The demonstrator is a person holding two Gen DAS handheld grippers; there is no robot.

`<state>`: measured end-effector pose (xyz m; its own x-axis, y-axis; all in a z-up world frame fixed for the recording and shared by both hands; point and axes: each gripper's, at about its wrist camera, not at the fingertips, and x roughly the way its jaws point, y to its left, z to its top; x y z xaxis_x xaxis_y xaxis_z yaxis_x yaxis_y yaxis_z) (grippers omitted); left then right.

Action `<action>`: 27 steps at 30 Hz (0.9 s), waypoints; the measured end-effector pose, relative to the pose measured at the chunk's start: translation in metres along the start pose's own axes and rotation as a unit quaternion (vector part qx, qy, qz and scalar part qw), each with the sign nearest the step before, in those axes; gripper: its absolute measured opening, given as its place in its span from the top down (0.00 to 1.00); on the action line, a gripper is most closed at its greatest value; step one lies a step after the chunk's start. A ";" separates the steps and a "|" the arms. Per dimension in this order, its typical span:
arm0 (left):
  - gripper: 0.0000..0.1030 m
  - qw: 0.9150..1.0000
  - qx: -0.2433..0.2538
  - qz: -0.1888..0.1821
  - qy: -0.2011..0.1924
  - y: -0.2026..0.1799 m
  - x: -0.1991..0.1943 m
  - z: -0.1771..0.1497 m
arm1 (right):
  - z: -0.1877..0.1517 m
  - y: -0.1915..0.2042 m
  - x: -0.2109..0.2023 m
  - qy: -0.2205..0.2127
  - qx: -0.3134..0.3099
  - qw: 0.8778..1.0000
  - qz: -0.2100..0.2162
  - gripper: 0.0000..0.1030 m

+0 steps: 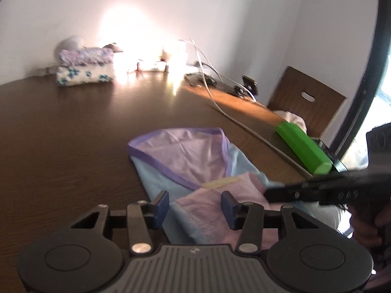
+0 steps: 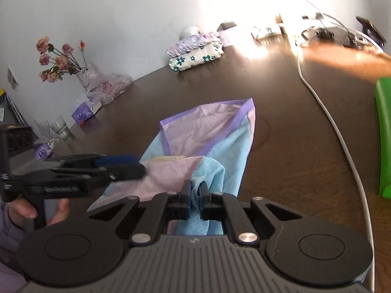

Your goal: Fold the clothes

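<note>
Left gripper hovers wide and empty over the garment on the table, right gripper pinches only a blue fold, which may slip or drag the layers askew.

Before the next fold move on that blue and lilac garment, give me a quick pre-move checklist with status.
1. right gripper pinching the garment: ok, blue fabric bunched between its shut fingers.
2. left gripper free: ok, jaws stand apart, over the cloth without pinching it.
3. Far end of the garment flat on the table: ok.
4. white cable apart from the cloth: ok.
5. green object off the cloth: ok.
6. Near hem under the grippers: cannot tell, hidden.
</note>
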<state>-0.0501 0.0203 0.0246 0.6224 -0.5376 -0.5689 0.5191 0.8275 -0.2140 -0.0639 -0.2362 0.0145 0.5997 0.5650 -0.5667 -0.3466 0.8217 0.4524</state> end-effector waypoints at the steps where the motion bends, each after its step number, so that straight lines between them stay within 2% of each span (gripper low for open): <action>1: 0.55 1.000 0.008 -0.014 -0.008 -0.007 -0.005 0.002 | 0.000 -0.002 -0.002 -0.004 0.005 1.000 0.002 0.92; 3: 0.52 0.999 0.024 -0.039 -0.003 -0.024 -0.006 0.002 | 0.002 -0.009 -0.006 -0.008 0.026 1.000 0.014 0.88; 5: 0.52 0.997 0.054 -0.047 0.016 -0.040 0.004 -0.005 | 0.003 -0.020 -0.005 -0.004 0.058 0.998 0.029 0.62; 7: 0.52 0.997 0.071 -0.032 0.024 -0.046 0.013 -0.013 | 0.005 -0.030 -0.003 -0.003 0.089 0.995 0.046 0.58; 9: 0.53 0.996 0.078 -0.023 0.030 -0.048 0.017 -0.018 | 0.008 -0.036 0.003 0.002 0.112 0.992 0.061 0.59; 13: 0.53 0.994 0.104 -0.022 0.037 -0.052 0.017 -0.020 | 0.011 -0.045 0.019 0.017 0.149 0.985 0.081 0.78; 14: 0.53 0.992 0.120 -0.018 0.040 -0.055 0.017 -0.022 | 0.012 -0.047 0.018 0.003 0.156 0.985 0.076 0.86; 16: 0.53 0.990 0.137 -0.015 0.041 -0.058 0.018 -0.024 | 0.013 -0.050 0.016 -0.025 0.169 0.983 0.063 0.91; 20: 0.52 0.990 0.137 -0.016 0.043 -0.057 0.018 -0.024 | 0.017 -0.051 -0.005 -0.098 0.156 0.983 0.021 0.93; 23: 0.51 0.990 0.138 -0.013 0.040 -0.058 0.019 -0.025 | 0.017 -0.042 -0.015 -0.105 0.111 0.988 0.001 0.92; 25: 0.51 0.990 0.135 -0.014 0.040 -0.057 0.018 -0.025 | 0.015 -0.022 -0.018 -0.096 0.043 0.994 -0.015 0.90; 27: 0.51 0.991 0.128 -0.018 0.040 -0.055 0.018 -0.023 | 0.011 0.000 -0.014 -0.079 -0.023 0.997 -0.009 0.89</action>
<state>-0.0807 -0.0310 0.0076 0.5568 -0.5433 -0.6283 0.6782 0.7341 -0.0338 -0.0639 -0.2453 0.0299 0.7105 0.5348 -0.4574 -0.3657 0.8359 0.4093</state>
